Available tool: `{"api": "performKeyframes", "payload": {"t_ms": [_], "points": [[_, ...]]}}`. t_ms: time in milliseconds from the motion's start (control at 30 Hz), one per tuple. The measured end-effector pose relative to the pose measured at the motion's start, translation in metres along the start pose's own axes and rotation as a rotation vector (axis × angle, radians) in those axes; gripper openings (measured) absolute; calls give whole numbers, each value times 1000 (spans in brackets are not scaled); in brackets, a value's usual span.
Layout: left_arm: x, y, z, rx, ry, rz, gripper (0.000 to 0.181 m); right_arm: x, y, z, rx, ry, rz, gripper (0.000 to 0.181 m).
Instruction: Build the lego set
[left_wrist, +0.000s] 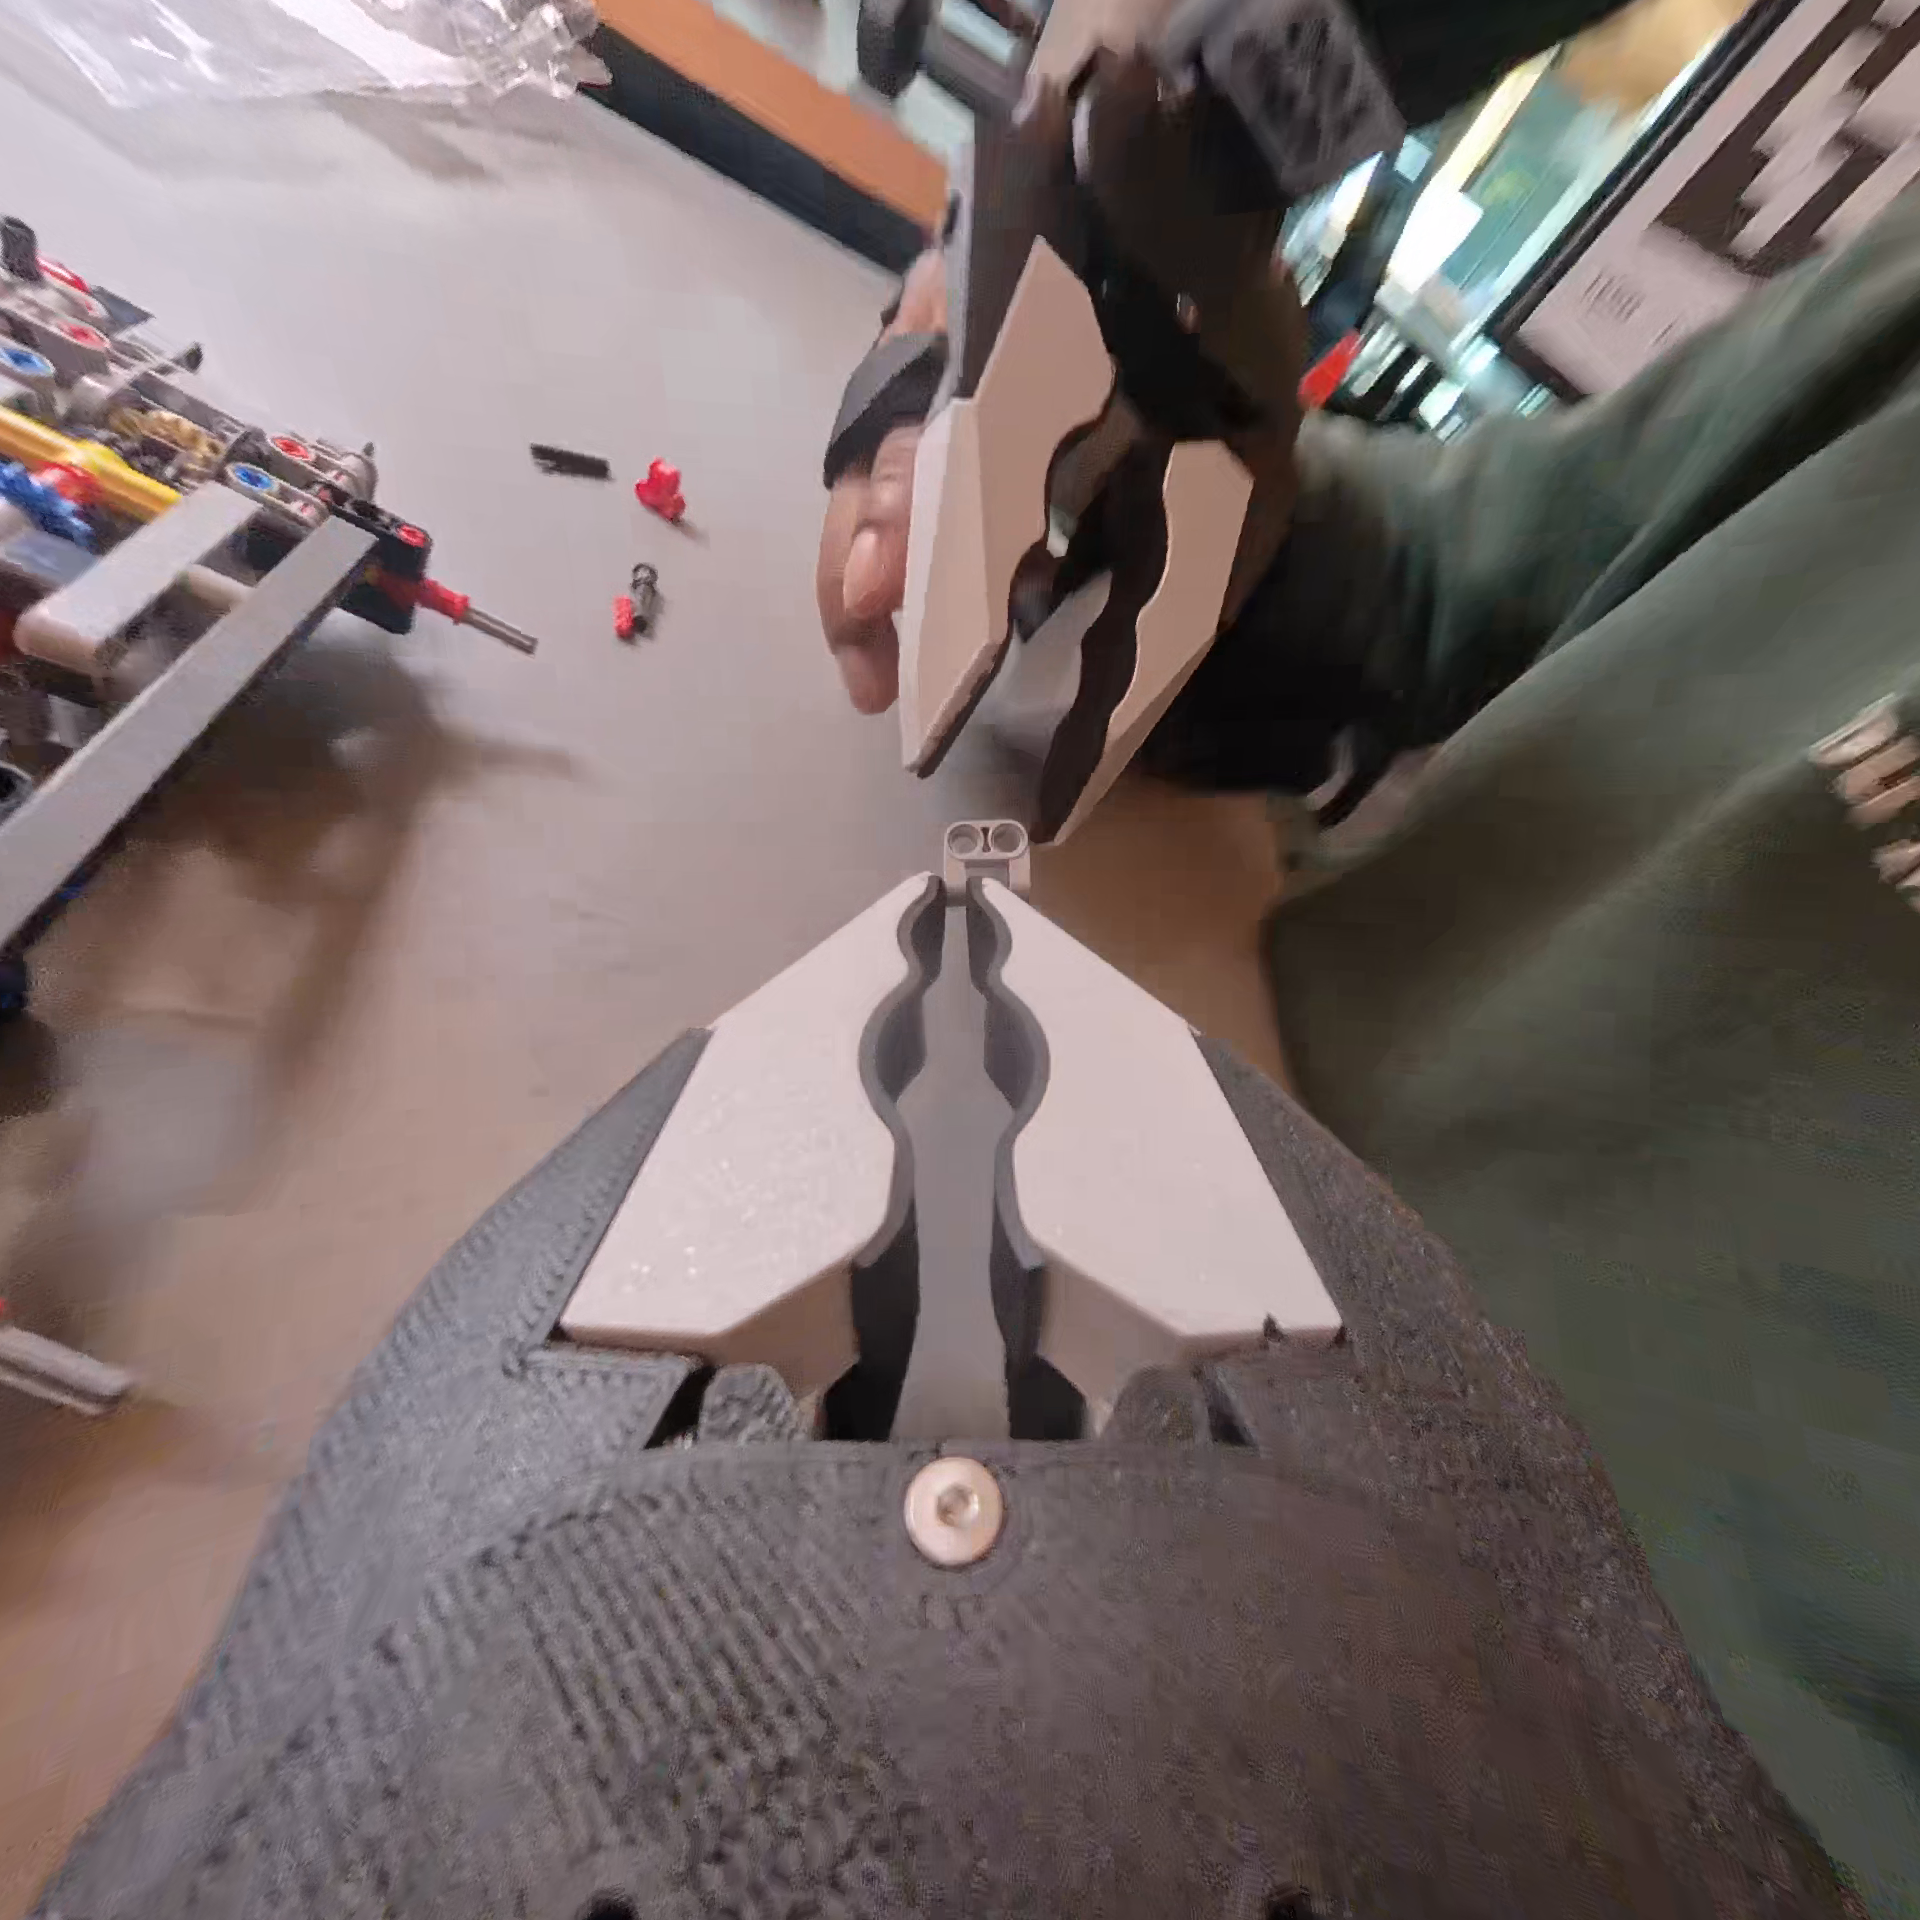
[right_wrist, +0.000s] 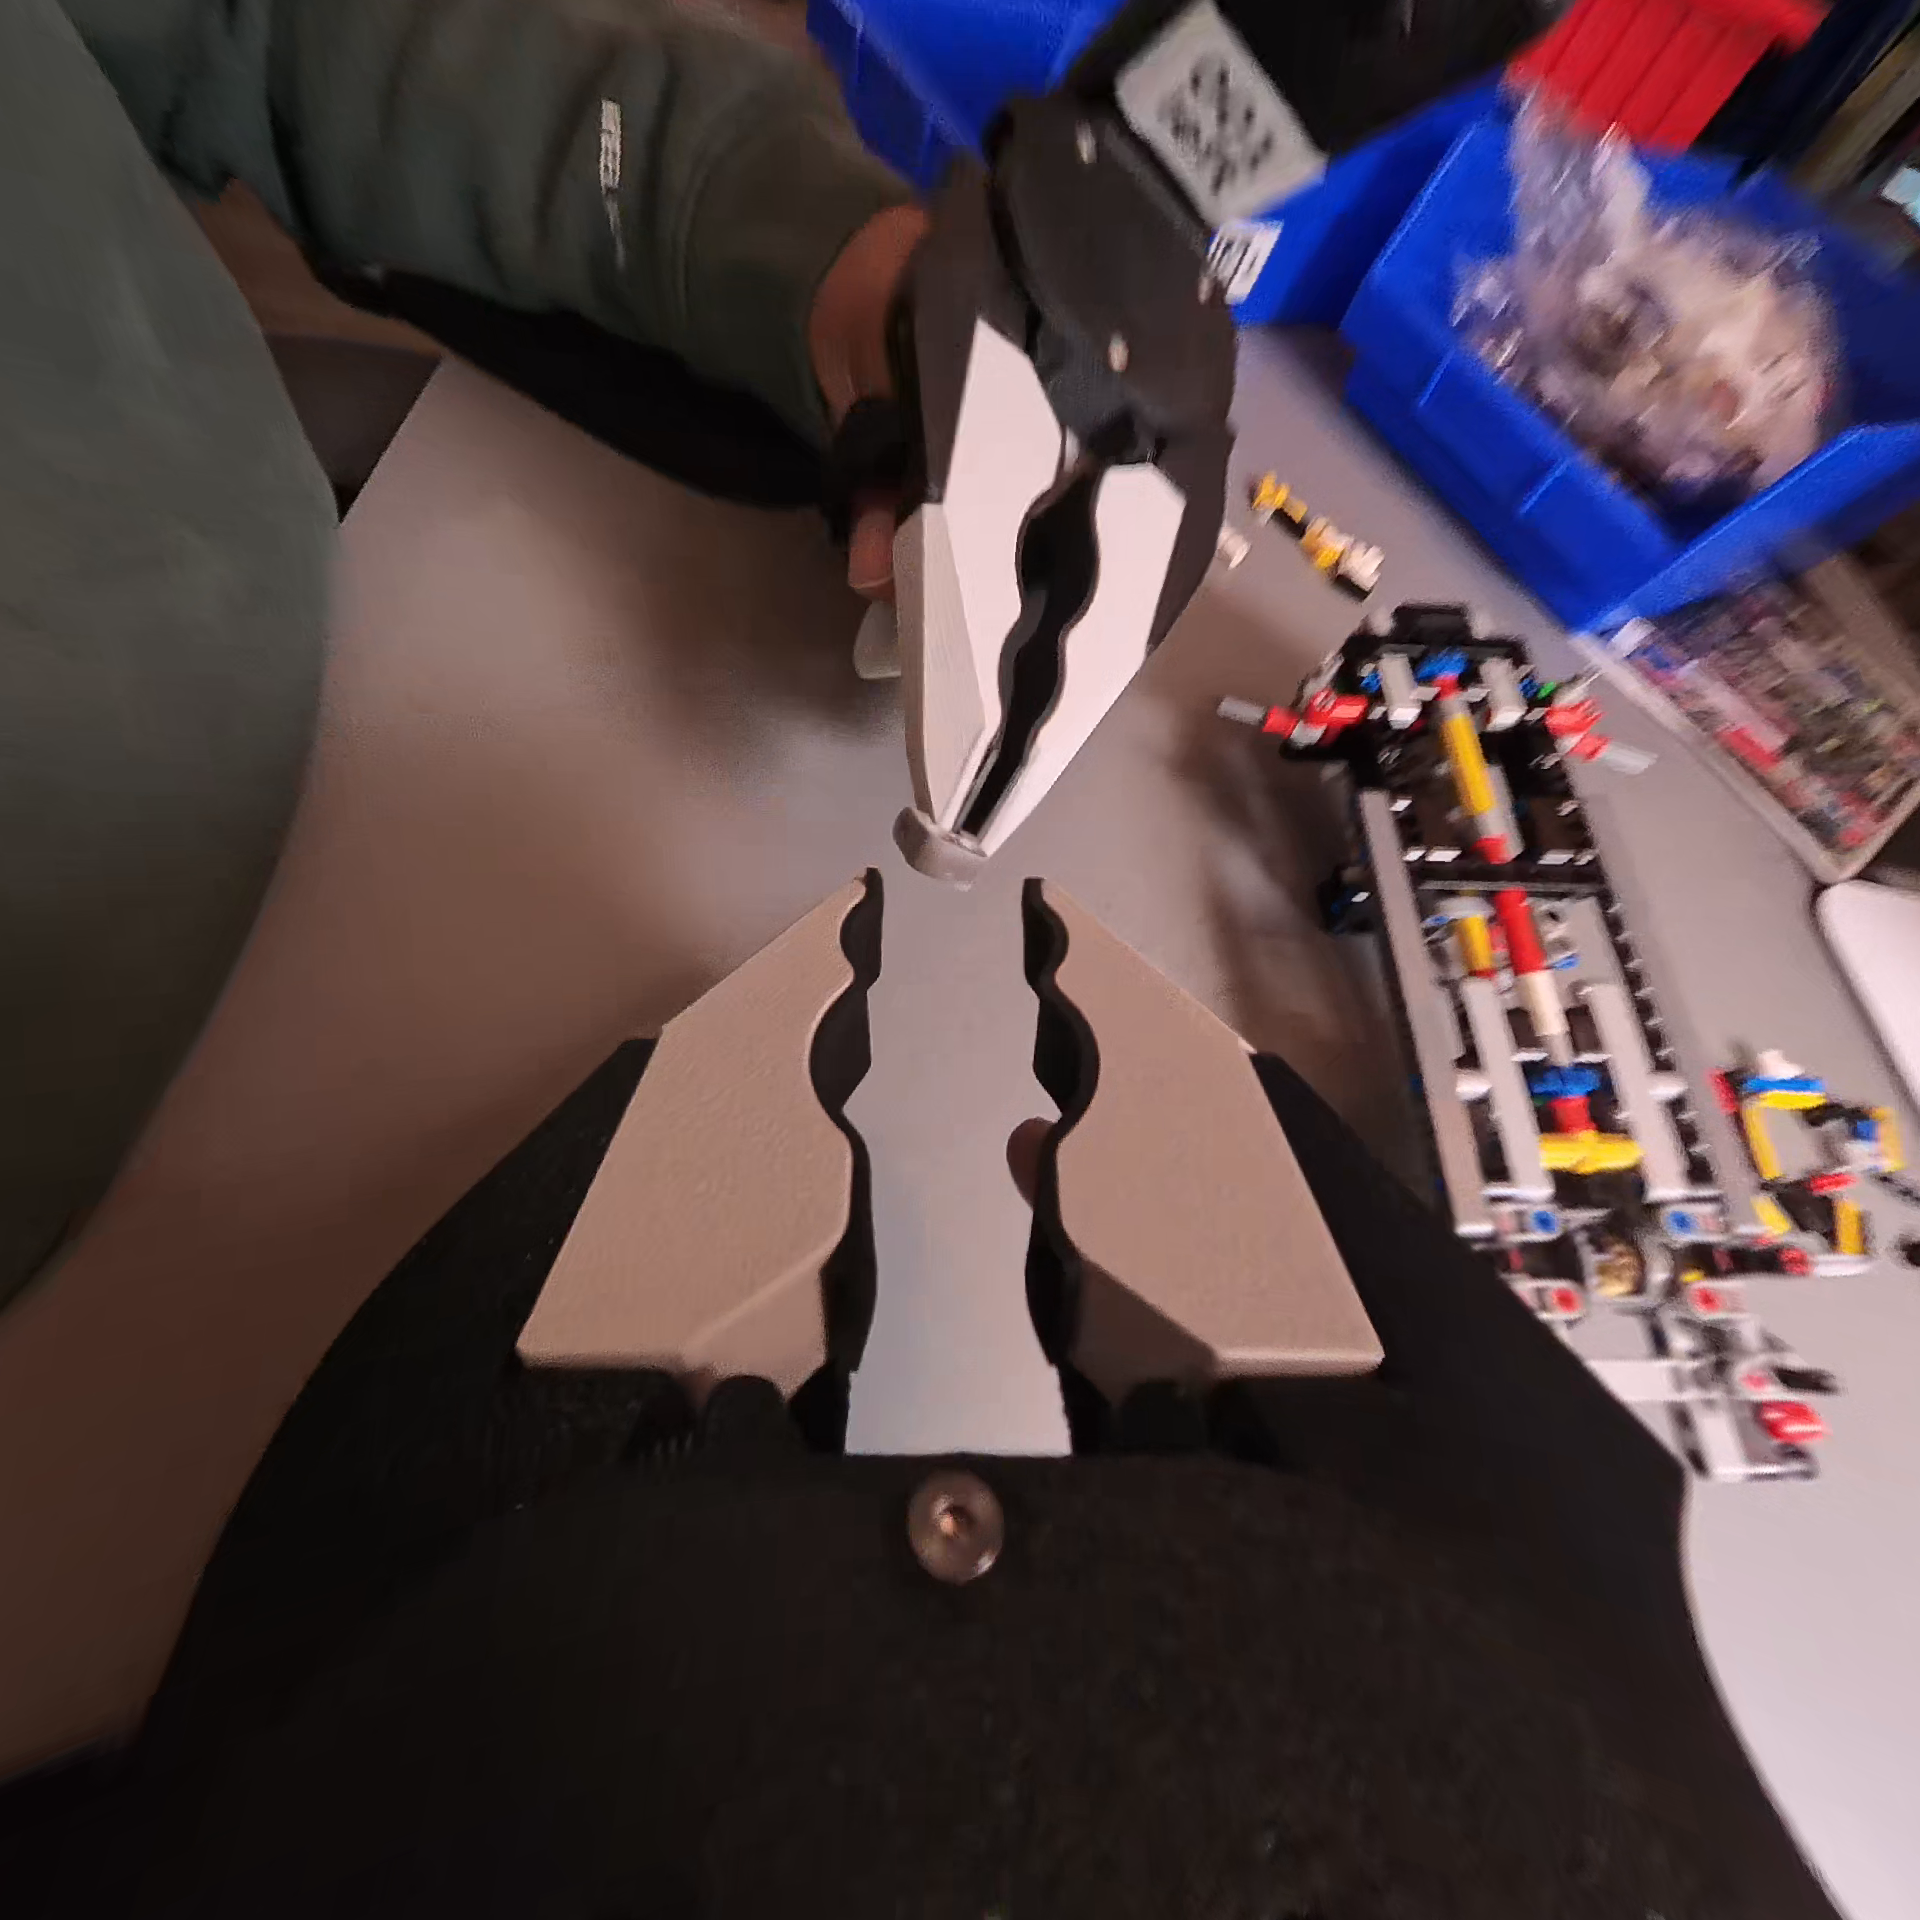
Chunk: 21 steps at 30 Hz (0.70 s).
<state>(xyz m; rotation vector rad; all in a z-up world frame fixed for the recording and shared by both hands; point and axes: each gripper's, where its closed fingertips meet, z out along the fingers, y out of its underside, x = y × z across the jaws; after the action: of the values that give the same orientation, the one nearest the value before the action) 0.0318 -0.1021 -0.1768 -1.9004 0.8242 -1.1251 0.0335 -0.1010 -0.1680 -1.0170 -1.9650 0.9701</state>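
On the table (right_wrist: 582, 831), the half-built car frame (right_wrist: 1507, 987) lies well apart from my grippers. My right gripper (right_wrist: 951, 894) is spread wide and empty. My left gripper (left_wrist: 964, 883) pinches the small grey connector (left_wrist: 985, 844) by its edge only. I judge a nudge during handover could twist it free.

Black textured gripper (left_wrist: 964, 885) bodies, pale grey fingers (right_wrist: 727, 1122), green sleeves (left_wrist: 1558, 540).
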Motion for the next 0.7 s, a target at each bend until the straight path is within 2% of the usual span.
{"api": "performKeyframes", "payload": {"t_ms": [133,300,533,700], "points": [[12,-19,-9,133,172,-208,2,0,-21,-5,98,52,-103,25],[19,-22,-10,155,249,-278,2,-1,-31,-4,138,87,-144,23],[20,-18,-6,134,252,-295,1,-5,-30,-1,128,80,-176,10],[12,-21,-7,161,174,-241,3,3,-26,-2,125,81,-86,7]]}}
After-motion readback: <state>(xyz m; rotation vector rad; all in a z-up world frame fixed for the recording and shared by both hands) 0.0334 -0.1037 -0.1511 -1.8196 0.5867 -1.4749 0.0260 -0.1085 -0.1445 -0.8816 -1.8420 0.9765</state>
